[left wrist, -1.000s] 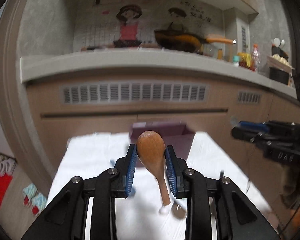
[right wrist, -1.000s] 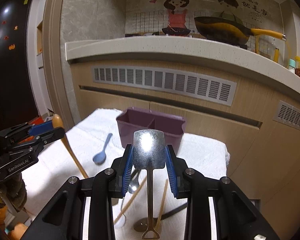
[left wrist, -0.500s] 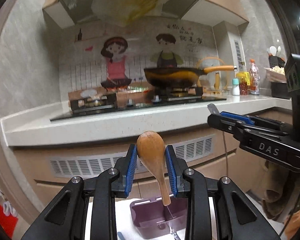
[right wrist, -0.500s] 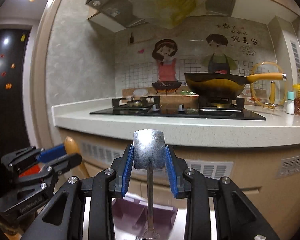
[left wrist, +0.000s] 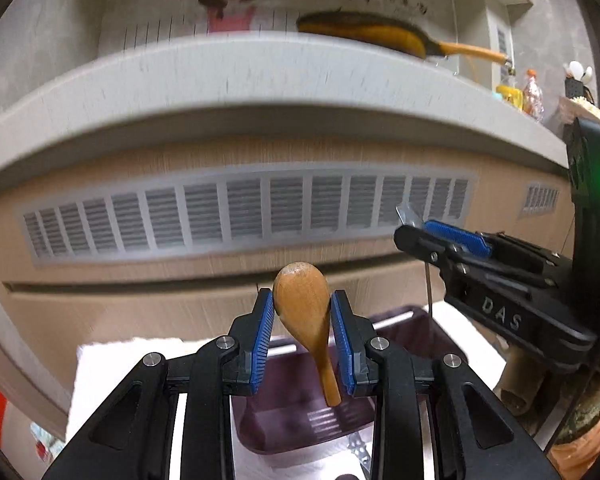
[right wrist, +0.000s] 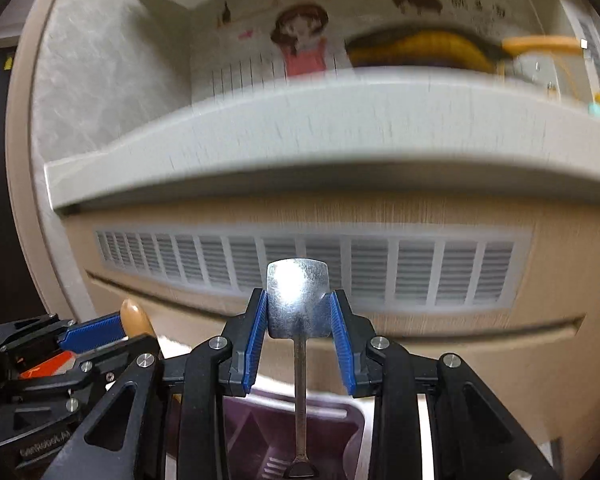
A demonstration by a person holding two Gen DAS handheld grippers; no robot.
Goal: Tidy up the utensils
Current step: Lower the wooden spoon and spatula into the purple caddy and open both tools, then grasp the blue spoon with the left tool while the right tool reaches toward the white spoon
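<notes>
My left gripper (left wrist: 302,312) is shut on the bowl of a wooden spoon (left wrist: 306,320), handle hanging down into the purple divided bin (left wrist: 420,332) below. My right gripper (right wrist: 299,312) is shut on the bowl of a square metal spoon (right wrist: 298,300), handle hanging down into the same purple bin (right wrist: 256,436). The right gripper also shows at the right of the left wrist view (left wrist: 428,228). The left gripper with the wooden spoon shows at the lower left of the right wrist view (right wrist: 112,328).
The bin stands on a white cloth-covered table (left wrist: 100,364) against a wooden cabinet with a vent grille (left wrist: 244,216). A grey counter edge (right wrist: 340,136) overhangs above, with a yellow-handled pan (left wrist: 380,34) on it.
Both grippers have come down from counter height with their spoons. The handles now hang into the purple bin. Both views are blurred by motion.
</notes>
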